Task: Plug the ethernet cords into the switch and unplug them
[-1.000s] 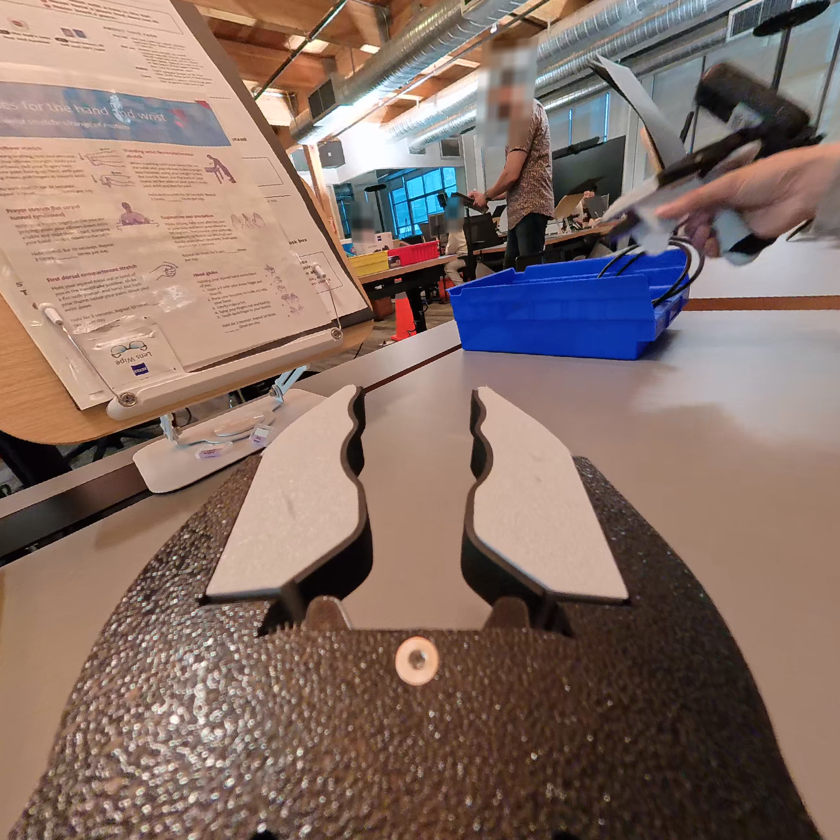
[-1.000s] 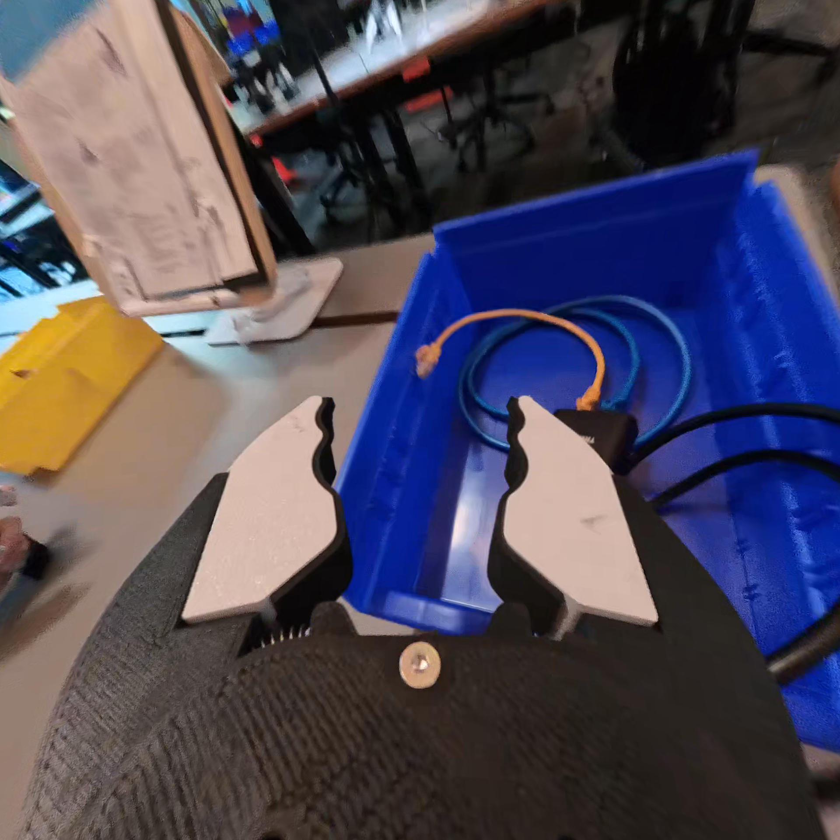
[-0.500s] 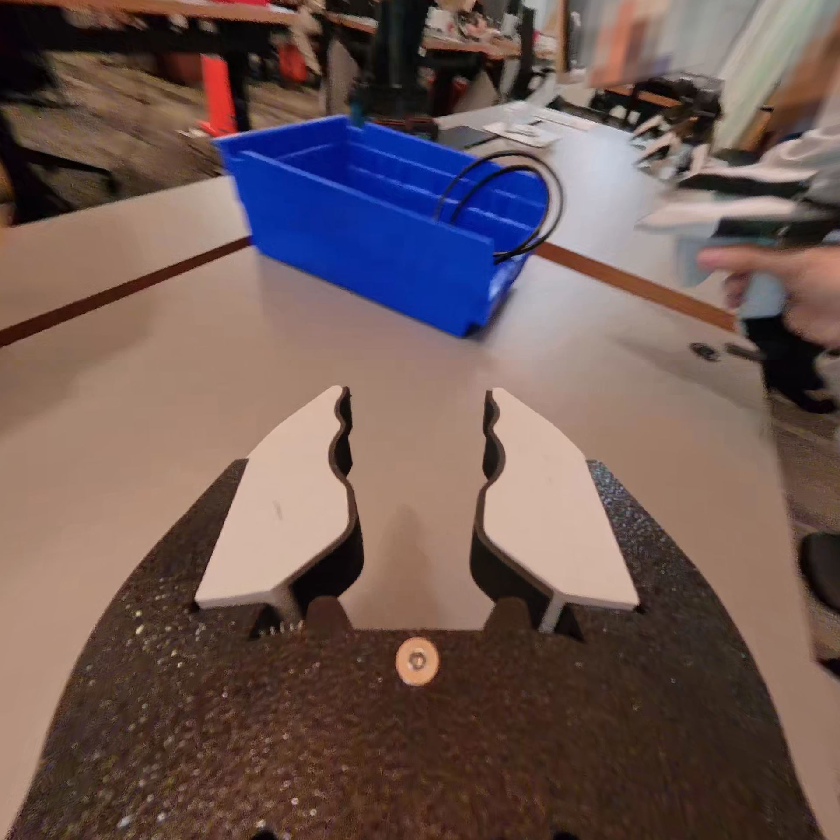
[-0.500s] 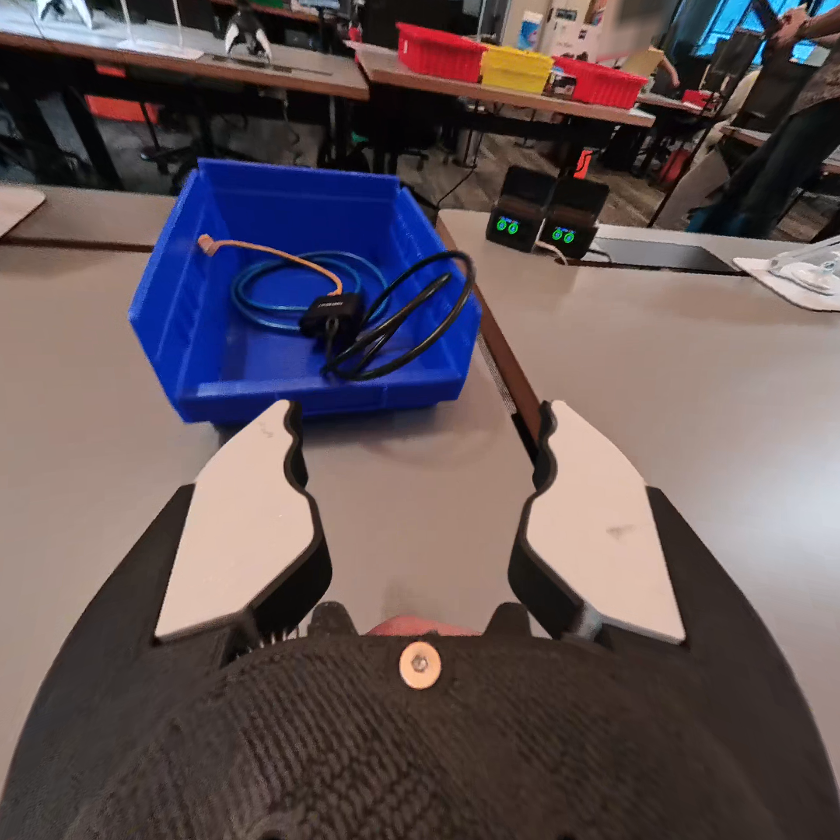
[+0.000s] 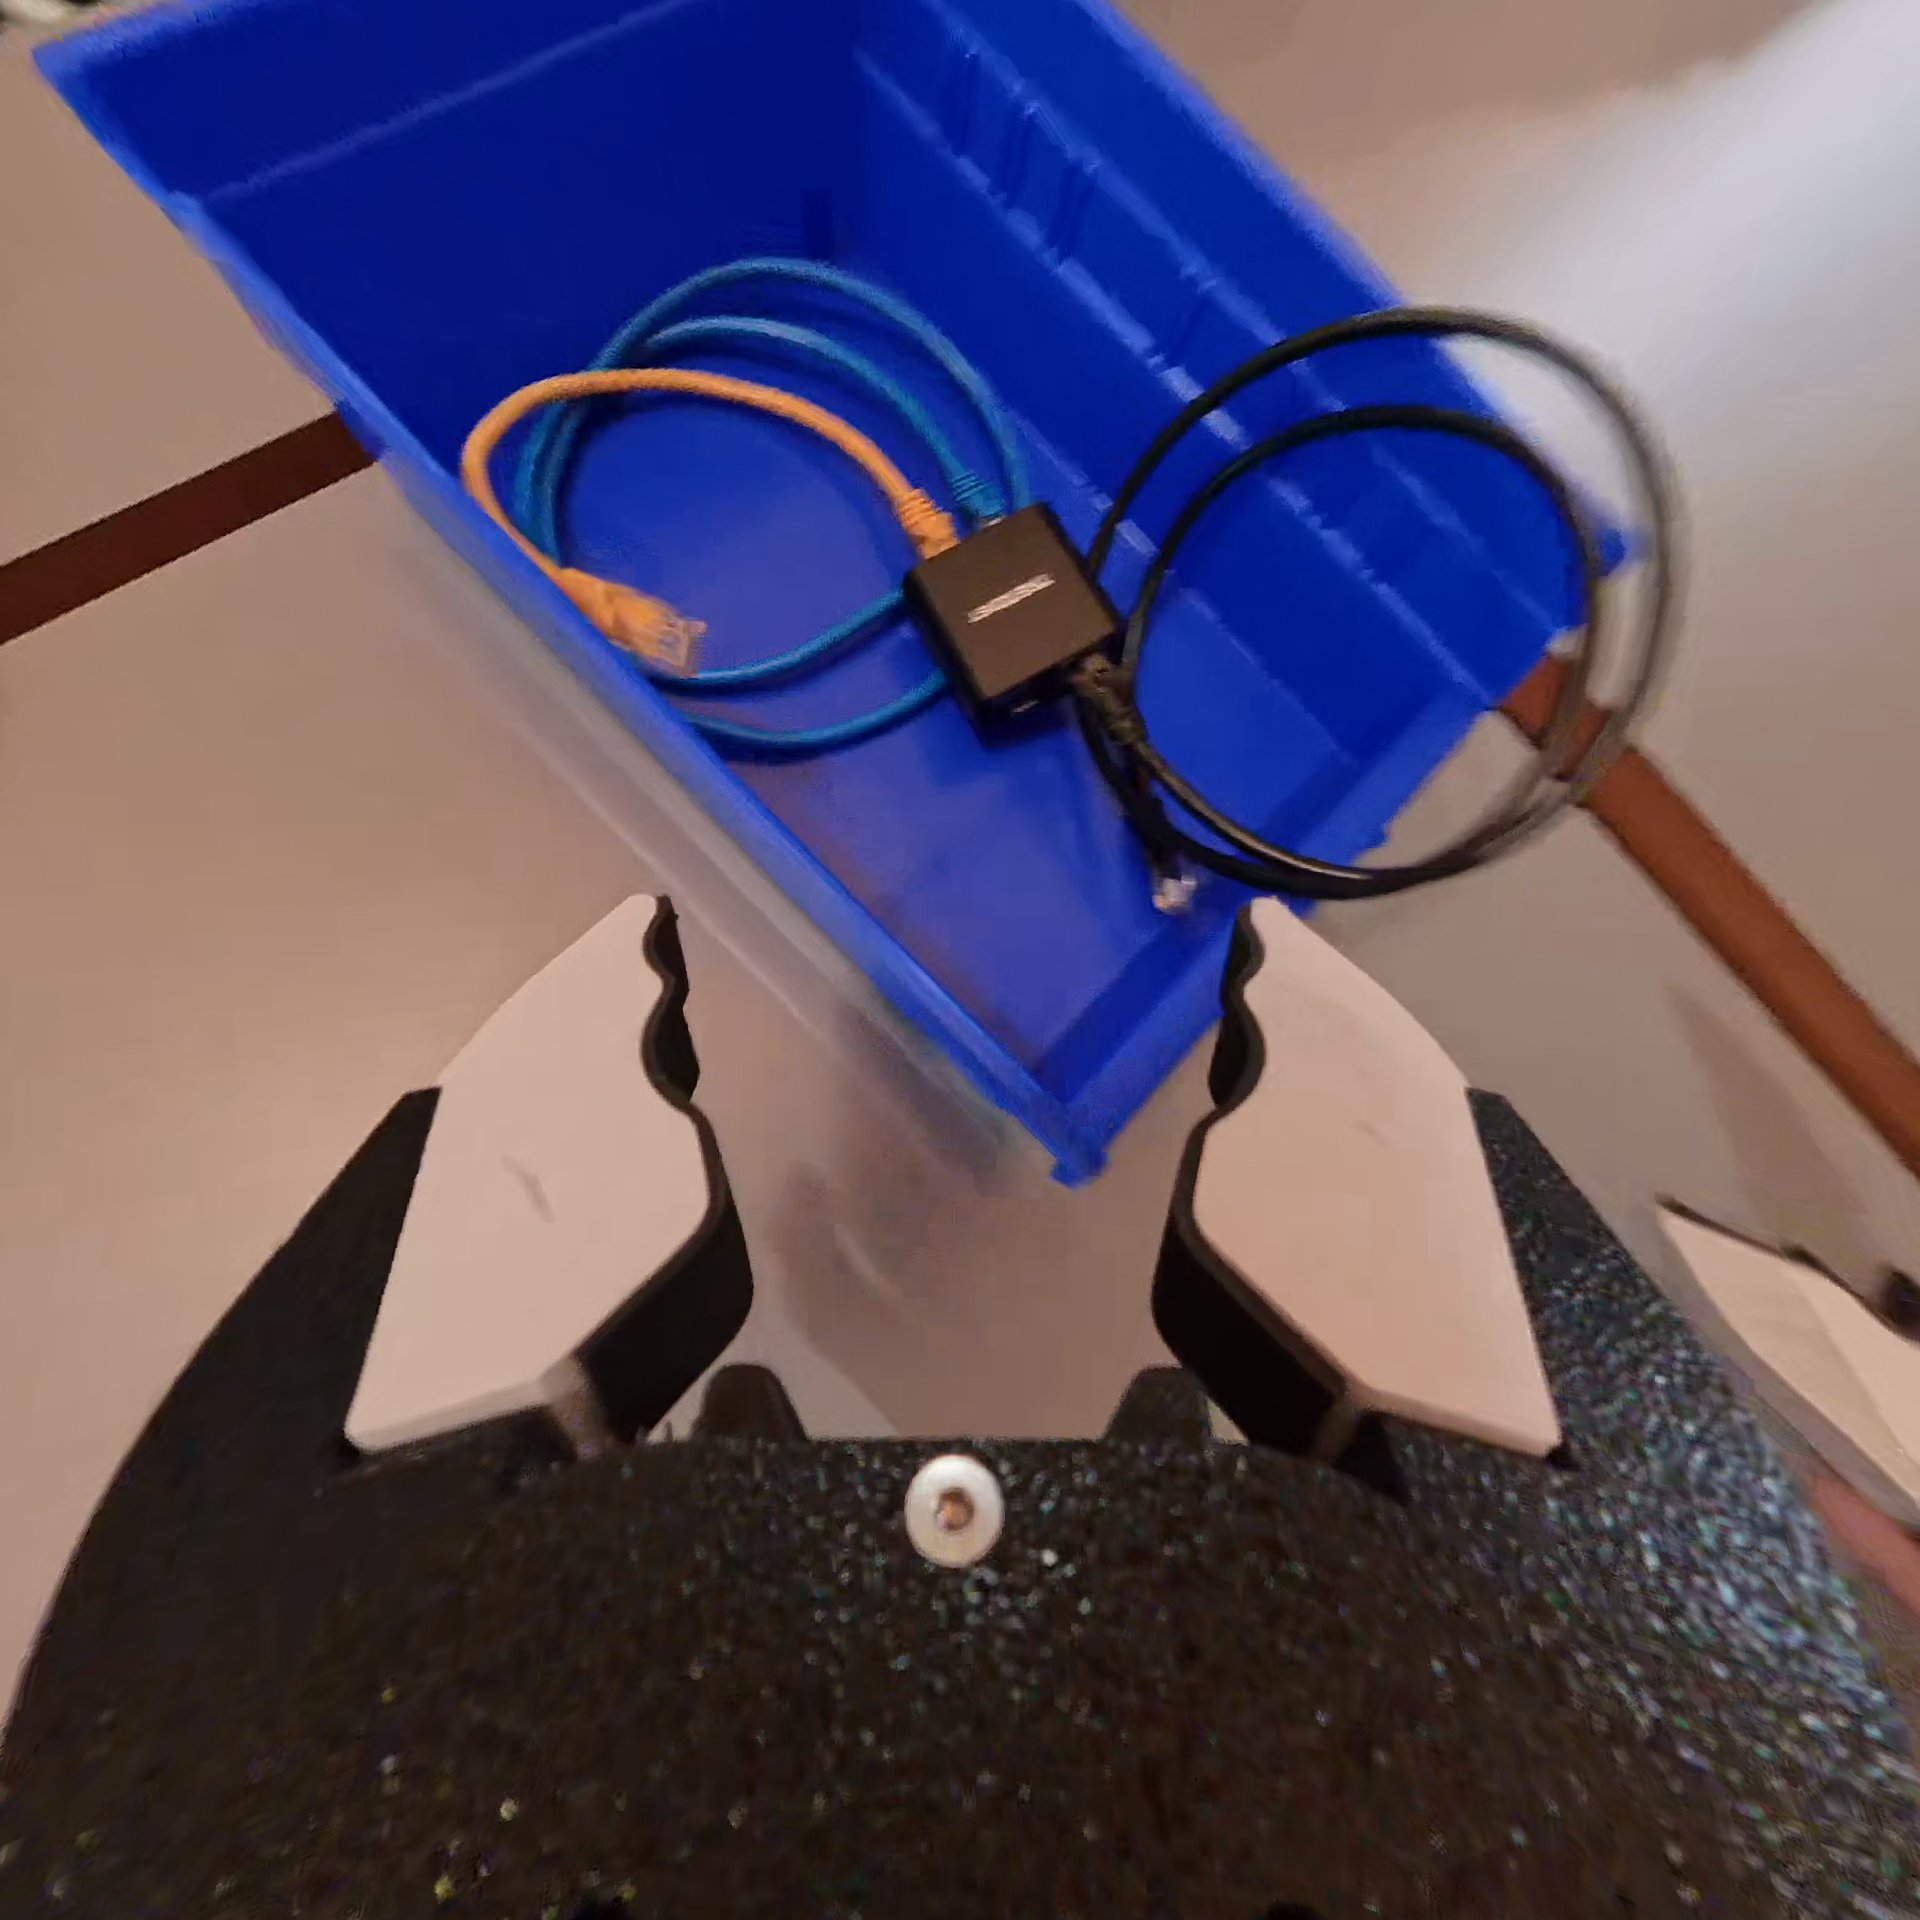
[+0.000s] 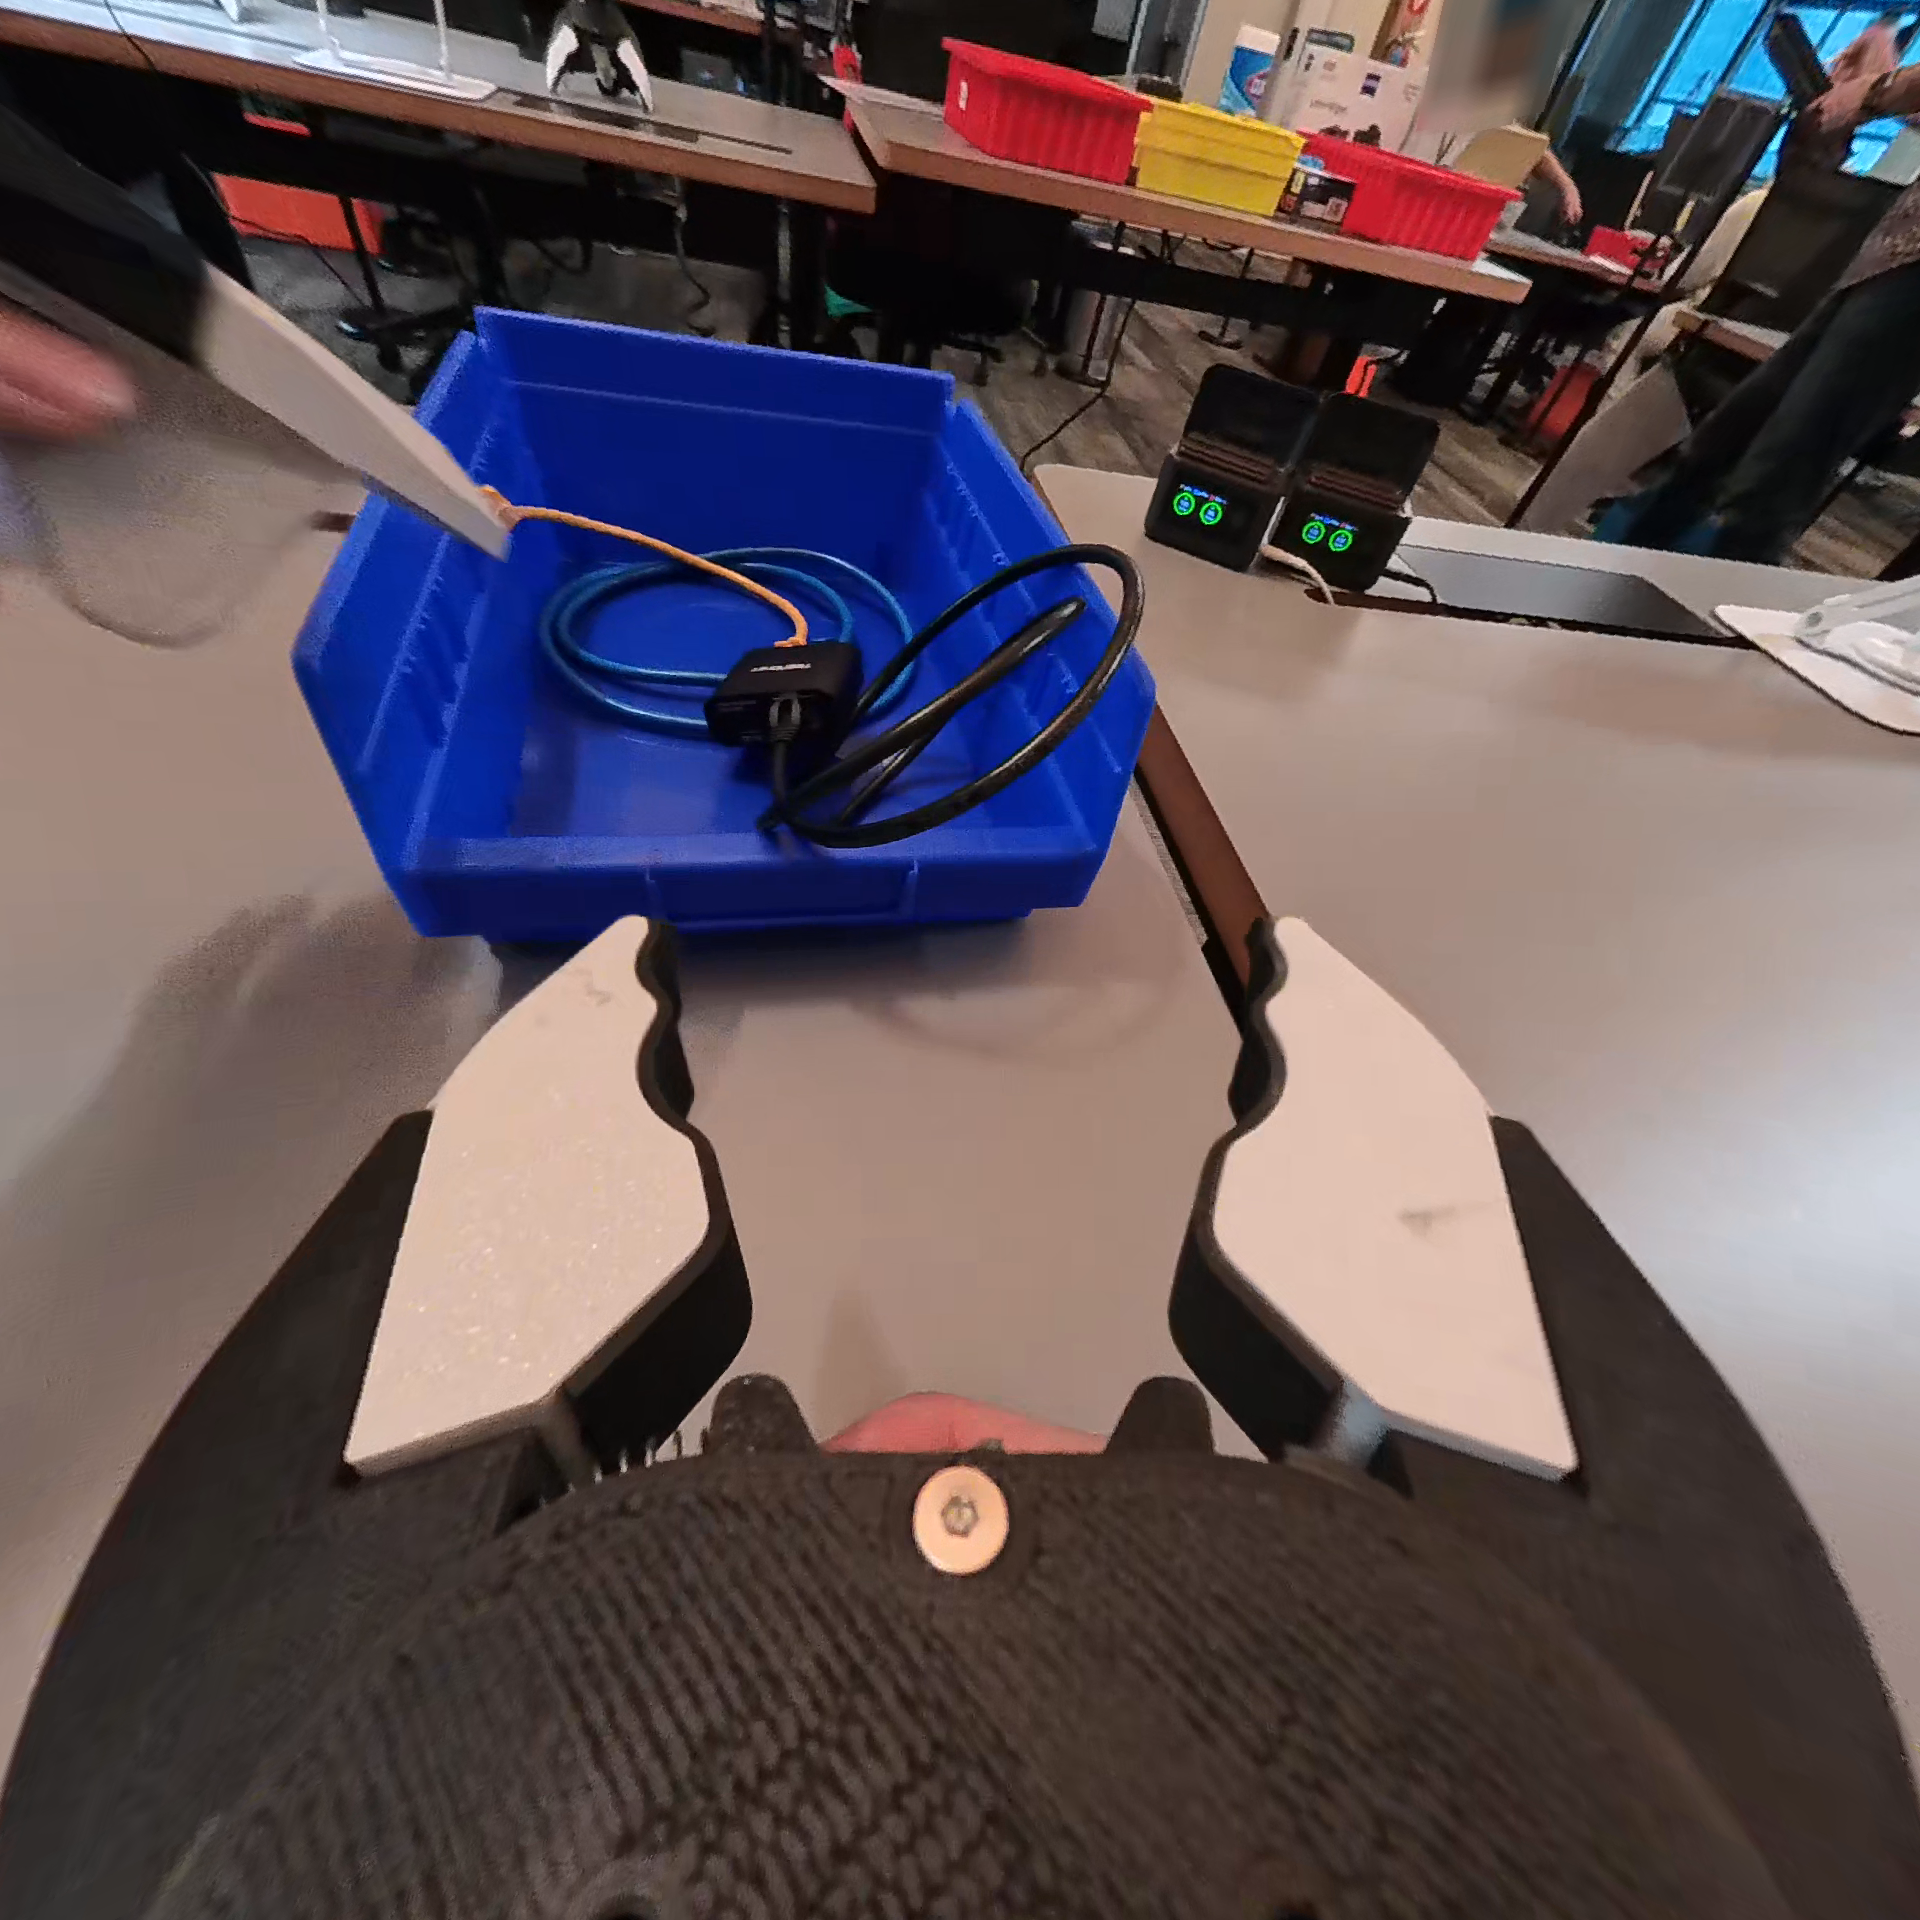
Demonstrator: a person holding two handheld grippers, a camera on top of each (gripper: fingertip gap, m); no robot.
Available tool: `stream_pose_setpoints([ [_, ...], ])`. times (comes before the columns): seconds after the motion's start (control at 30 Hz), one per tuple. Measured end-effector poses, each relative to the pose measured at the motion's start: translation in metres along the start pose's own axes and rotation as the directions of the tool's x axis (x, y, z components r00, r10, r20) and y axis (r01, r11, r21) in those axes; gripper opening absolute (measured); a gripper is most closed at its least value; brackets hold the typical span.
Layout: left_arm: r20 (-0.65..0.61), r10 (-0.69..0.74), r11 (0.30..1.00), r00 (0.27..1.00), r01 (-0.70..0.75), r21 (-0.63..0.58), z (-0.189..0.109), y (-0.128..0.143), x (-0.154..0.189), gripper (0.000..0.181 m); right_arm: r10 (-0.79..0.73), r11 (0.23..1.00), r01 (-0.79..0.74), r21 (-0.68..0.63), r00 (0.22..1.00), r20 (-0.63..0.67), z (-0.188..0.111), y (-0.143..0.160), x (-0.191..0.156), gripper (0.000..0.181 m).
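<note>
Left wrist view: the left gripper (image 5: 951,935) is spread wide and grasps nothing, its grey-faced black fingers (image 5: 561,1174) poised above the grey table top (image 5: 260,883), with the near corner of the blue plastic bin (image 5: 1070,1153) lying between the fingertips at frame centre. Inside the bin, mid-frame, sits the small black box-shaped switch (image 5: 1013,623). A coiled blue ethernet cord (image 5: 790,343) and a short orange ethernet cord (image 5: 665,400) run to the switch's upper end; the orange cord's free plug (image 5: 649,629) rests by the bin's left wall. A looped black cord (image 5: 1382,603) leaves the switch's lower end and overhangs the bin's right rim; its free plug (image 5: 1174,888) lies on the bin floor.

Right wrist view: the right gripper (image 6: 956,945) is likewise released and empty, low over the table, near the bin's front wall (image 6: 727,883). At upper left one blurred finger of the left gripper (image 6: 343,426) hangs over the bin's left rim. Two small black devices with green lights (image 6: 1278,488) stand on the table at upper right.
</note>
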State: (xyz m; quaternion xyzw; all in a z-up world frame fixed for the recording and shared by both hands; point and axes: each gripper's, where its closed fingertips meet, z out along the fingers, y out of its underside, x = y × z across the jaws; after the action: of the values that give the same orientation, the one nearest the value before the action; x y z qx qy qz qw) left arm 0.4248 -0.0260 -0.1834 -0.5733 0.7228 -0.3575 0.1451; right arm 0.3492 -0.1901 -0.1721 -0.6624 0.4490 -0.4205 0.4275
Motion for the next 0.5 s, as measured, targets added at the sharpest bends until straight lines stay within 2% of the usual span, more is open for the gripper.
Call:
stream_pose_setpoints([
  [0.03, 0.056, 0.015, 0.999, 0.998, -0.013, -0.032, 0.011, 0.003, -0.005, 0.094, 0.009, 1.0, -0.009, 0.006, 1.0, 0.006, 0.0, 0.0, -0.001, 0.102],
  [0.1, 0.147, 0.078, 0.995, 0.986, -0.067, -0.077, 0.03, 0.01, -0.015, 0.076, 0.024, 0.999, -0.024, 0.022, 1.0, 0.02, 0.001, -0.002, -0.002, 0.1],
  [0.17, 0.205, 0.094, 0.994, 0.974, -0.078, -0.083, 0.044, 0.014, -0.022, 0.089, 0.032, 0.999, -0.033, 0.016, 0.999, 0.036, 0.003, 0.0, -0.004, 0.099],
  [0.27, 0.269, 0.085, 0.996, 0.959, -0.073, -0.055, 0.057, 0.012, -0.034, 0.079, 0.028, 0.999, -0.029, 0.017, 0.999, 0.04, 0.003, 0.0, -0.005, 0.099],
  [0.33, 0.364, 0.14, 0.99, 0.921, -0.143, -0.017, 0.055, 0.003, -0.053, 0.048, 0.021, 1.0, -0.021, 0.022, 0.999, 0.03, 0.001, -0.001, -0.002, 0.099],
  [0.37, 0.399, 0.153, 0.986, 0.904, -0.167, 0.001, 0.051, 0.0, -0.065, 0.039, 0.023, 0.999, -0.024, 0.025, 0.999, 0.032, 0.0, -0.003, -0.002, 0.099],
  [0.43, 0.375, 0.026, 0.995, 0.926, -0.06, 0.08, 0.044, 0.0, -0.085, 0.014, 0.039, 0.999, -0.041, 0.03, 0.998, 0.051, -0.003, -0.005, -0.001, 0.096],
  [0.5, 0.313, -0.001, 0.996, 0.95, -0.028, 0.089, 0.037, 0.003, -0.102, 0.008, 0.062, 0.997, -0.065, 0.049, 0.997, 0.05, -0.006, -0.009, 0.004, 0.093],
])
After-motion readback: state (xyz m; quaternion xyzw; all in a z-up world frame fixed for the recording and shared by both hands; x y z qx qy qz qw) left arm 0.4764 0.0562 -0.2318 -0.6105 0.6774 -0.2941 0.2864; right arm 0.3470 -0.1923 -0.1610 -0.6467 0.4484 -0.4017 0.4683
